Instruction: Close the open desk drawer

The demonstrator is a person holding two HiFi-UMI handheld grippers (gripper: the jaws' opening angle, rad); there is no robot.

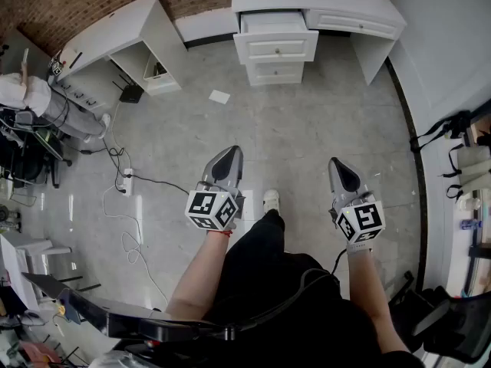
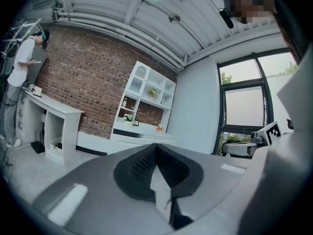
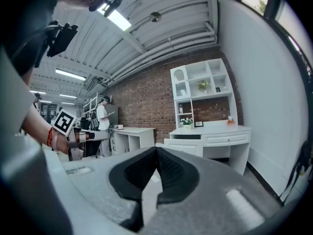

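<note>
Near me, my grey left gripper (image 1: 227, 162) and grey right gripper (image 1: 342, 173) both have their jaws together, holding nothing. I judge this the approach. Far ahead, the open white top drawer (image 1: 275, 37) juts from the white desk (image 1: 360, 10). Next I must walk up and push its front.

White desk drawer (image 1: 276, 47) (topmost), open
</note>
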